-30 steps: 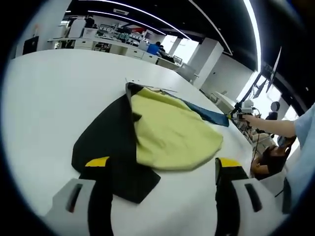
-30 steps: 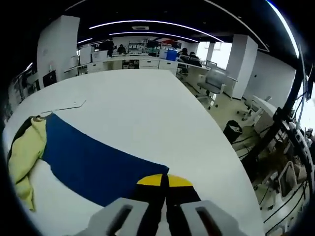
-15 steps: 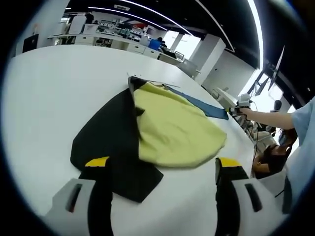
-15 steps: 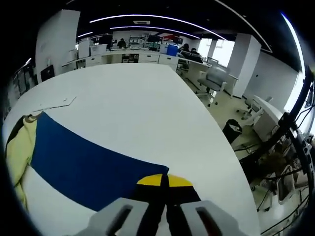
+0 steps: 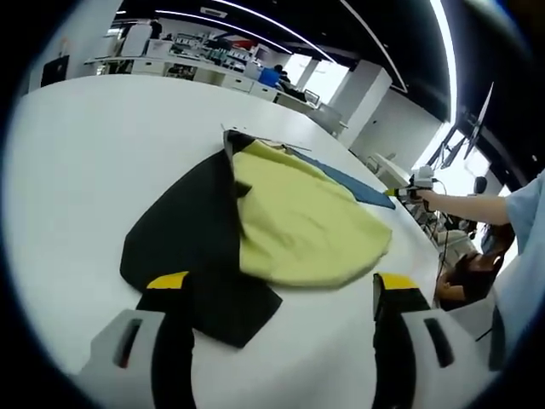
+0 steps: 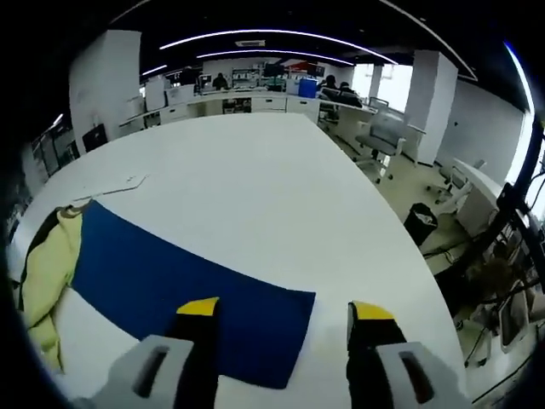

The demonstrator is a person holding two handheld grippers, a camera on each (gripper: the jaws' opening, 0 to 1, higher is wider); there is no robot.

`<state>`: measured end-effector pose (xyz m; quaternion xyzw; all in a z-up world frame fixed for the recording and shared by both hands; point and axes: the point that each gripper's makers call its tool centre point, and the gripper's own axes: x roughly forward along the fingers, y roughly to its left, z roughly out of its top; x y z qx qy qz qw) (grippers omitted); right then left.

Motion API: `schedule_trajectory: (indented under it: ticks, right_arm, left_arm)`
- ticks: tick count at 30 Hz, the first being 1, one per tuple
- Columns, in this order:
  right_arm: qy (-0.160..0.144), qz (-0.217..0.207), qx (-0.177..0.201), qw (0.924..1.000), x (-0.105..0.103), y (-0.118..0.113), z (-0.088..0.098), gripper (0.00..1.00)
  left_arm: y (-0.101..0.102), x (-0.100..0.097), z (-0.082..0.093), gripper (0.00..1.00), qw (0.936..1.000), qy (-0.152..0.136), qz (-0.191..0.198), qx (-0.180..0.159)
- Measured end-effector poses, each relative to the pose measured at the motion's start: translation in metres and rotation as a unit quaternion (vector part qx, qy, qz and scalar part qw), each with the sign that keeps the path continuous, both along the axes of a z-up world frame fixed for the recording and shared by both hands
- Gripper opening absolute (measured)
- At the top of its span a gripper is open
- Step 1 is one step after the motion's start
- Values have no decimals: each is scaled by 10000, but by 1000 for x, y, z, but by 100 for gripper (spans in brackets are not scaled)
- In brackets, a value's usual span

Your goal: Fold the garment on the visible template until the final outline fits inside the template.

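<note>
Two hand-held grippers are held wide open: left hand-held gripper [image 5: 277, 294] low over the garment [image 5: 255, 226] at frame centre on the white worktop [image 5: 77, 162]; right hand-held gripper [image 6: 281, 317] straddles the garment's blue sleeve end, lower centre.

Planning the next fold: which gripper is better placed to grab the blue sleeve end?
Right, probably. The right gripper is open with its jaws straddling the blue sleeve end on the table. The left gripper, also open, sits by the black panel and yellow panel.
</note>
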<state>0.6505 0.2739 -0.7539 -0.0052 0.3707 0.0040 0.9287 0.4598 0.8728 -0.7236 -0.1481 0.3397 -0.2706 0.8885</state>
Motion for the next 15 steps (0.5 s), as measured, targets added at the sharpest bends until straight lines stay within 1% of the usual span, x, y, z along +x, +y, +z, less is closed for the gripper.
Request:
schedule_trajectory:
  ticks: [1,3,8,12,15]
  right_arm:
    - [-23,40,142,9999,-1,3,1,66]
    - [-59,141,220,9996,-4,6,3,80]
    - [-75,490,412,9979,-12,20,6,100]
    - [-49,670,471,9966,-16,27,10,100]
    - [-106,809,515,9953,-19,34,16,100]
  left_arm:
    - [-1,0,0,85,10000,-9,-16,4]
    - [-2,0,1,84,10000,-21,-20,-31]
    - [-3,1,4,85,9999,-75,-33,-67]
    - [-4,1,5,85,9999,-98,-20,-106]
    - [-4,-2,5,85,9999,-110,-54,-70]
